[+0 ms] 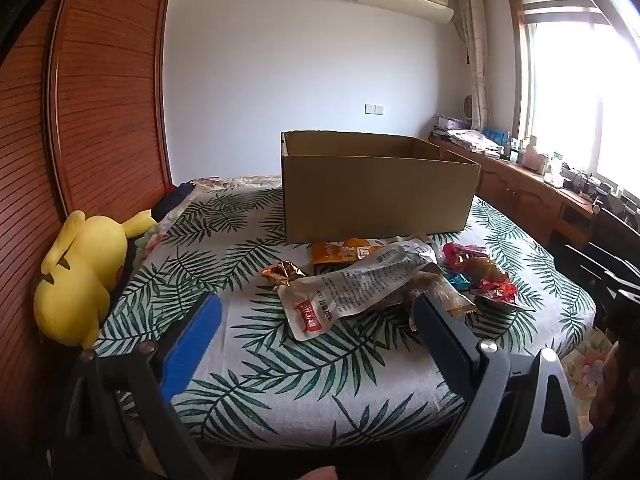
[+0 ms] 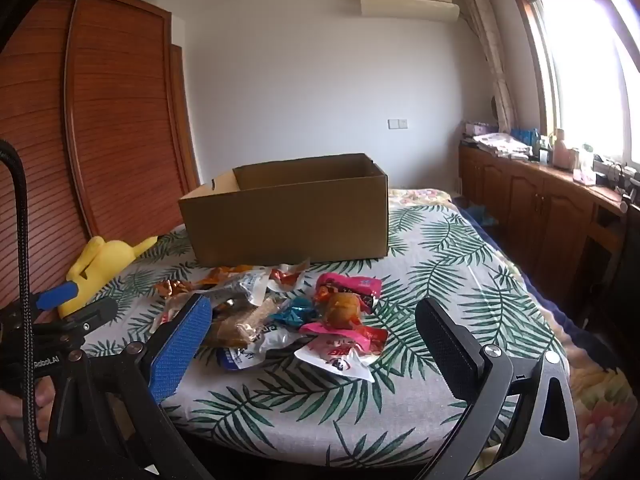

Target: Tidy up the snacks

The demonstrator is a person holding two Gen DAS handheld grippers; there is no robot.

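Note:
A pile of snack packets lies on the leaf-print cloth in front of an open cardboard box point(image 1: 376, 196), also in the right wrist view point(image 2: 288, 216). A long white packet with a red label point(image 1: 352, 288) lies nearest my left gripper point(image 1: 316, 308), which is open and empty just short of it. Red and pink packets point(image 1: 476, 268) lie to the right. My right gripper point(image 2: 314, 320) is open and empty, with pink packets point(image 2: 348, 288) and a white one point(image 2: 336, 356) between its fingers' line of sight. The left gripper point(image 2: 76, 300) shows at the right wrist view's left edge.
A yellow plush toy point(image 1: 80, 276) lies at the left edge against the wooden wardrobe point(image 1: 100, 92). A wooden cabinet with clutter point(image 2: 560, 196) runs along the right under the window. The cloth-covered surface point(image 2: 440, 264) drops off at the front and right.

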